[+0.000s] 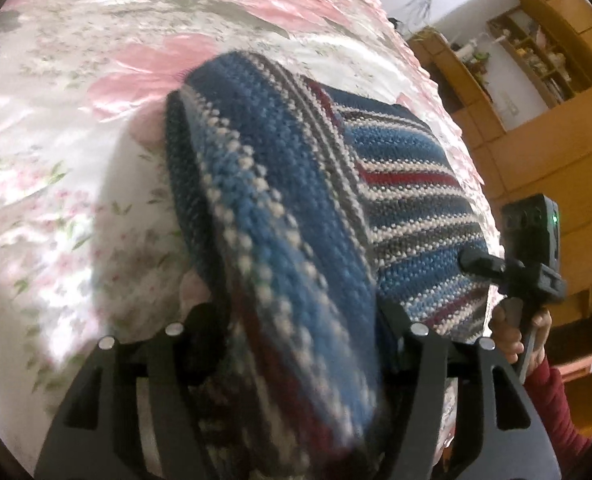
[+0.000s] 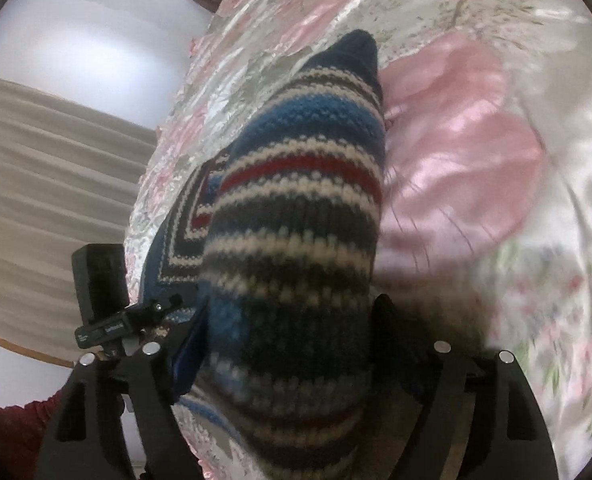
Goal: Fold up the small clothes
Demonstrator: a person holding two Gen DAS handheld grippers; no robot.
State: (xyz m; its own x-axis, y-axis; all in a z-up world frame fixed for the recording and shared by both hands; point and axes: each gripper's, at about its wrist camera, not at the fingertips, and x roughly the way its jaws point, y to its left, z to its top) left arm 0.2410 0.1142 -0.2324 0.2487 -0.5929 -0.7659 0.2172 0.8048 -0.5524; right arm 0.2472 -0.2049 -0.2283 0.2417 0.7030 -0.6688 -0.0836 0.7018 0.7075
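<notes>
Both black two-finger grippers clamp the knit, raised off the bed.
Left gripper (image 1: 296, 344) and right gripper (image 2: 291, 360) closed on blue, white, grey and red striped knitted sweater (image 1: 279, 200) (image 2: 304, 184); beyond, pink floral satin bedspread (image 1: 75, 100) (image 2: 476, 152).

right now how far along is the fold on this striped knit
Mid-fold. Done so far: the striped knit lies partly flat on the floral bedspread. In hand: the left hand-held gripper and the right hand-held gripper each pinch a lifted flap of it. Left: lay those flaps over the flat part, release, and smooth the fold.
</notes>
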